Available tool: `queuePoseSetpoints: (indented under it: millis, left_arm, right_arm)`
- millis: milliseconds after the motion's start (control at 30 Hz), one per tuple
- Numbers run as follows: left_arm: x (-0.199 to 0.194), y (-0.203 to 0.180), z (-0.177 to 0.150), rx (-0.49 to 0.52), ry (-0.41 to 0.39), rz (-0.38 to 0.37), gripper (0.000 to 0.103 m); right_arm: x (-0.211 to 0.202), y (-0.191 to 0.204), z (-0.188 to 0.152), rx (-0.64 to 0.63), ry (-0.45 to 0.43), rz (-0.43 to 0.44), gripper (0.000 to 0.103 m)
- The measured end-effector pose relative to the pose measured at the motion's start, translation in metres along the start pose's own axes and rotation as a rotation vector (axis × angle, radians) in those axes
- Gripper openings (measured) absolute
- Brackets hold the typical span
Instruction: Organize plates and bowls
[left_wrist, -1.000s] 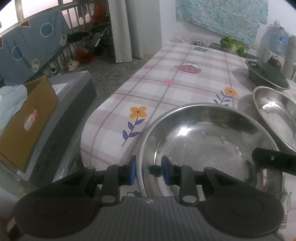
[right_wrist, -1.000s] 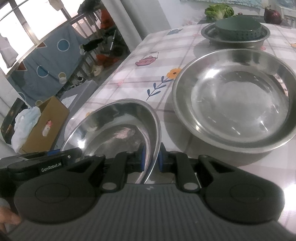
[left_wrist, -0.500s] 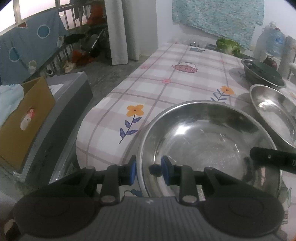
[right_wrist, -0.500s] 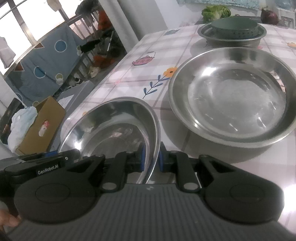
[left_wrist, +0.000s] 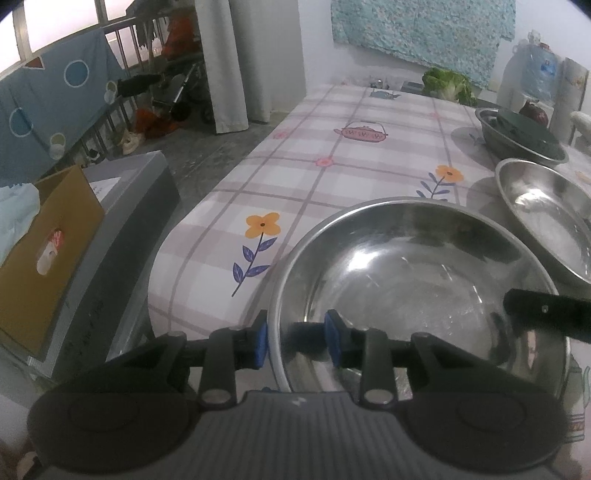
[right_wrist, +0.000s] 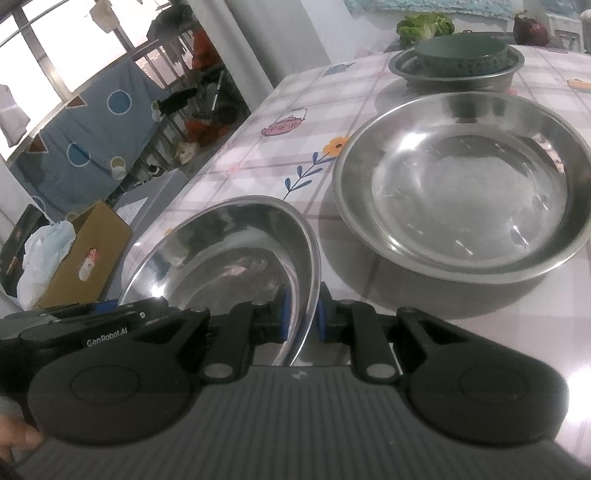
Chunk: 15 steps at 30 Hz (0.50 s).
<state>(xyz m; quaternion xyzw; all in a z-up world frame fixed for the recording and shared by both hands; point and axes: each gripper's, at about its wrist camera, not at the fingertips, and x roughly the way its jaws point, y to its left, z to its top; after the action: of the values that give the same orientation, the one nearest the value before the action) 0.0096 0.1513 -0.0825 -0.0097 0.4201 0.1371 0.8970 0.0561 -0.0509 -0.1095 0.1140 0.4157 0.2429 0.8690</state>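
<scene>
Fingers (right_wrist: 320, 314) pinch empty bowl (right_wrist: 236, 254) (rim).

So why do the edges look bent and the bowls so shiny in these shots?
Both views come through fisheye lenses, so the picture corners go dark and straight lines curve. In the left wrist view the near bowl shows white glare spots. In the right wrist view the far bowl mirrors light streaks, and the window is washed out.

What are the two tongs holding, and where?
The right tongs pinch the near bowl by its rim. The left tongs straddle its rim, opening, not gripping.
</scene>
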Motion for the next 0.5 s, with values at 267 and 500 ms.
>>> queuePoseSetpoints:
  millis: [267, 500]
  left_arm:
    - [-0.0005, 0.0002, 0.0022, -0.001, -0.002, -0.001, 0.032]
    - [-0.0031, 0.0005, 0.0024, -0.002, -0.008, -0.002, 0.032]
  right_arm:
    - [-0.0002, 0.0015, -0.0005, 0.0, 0.002, -0.006, 0.014]
    - [-0.0001, 0.0026, -0.0006, 0.0, 0.002, -0.007, 0.015]
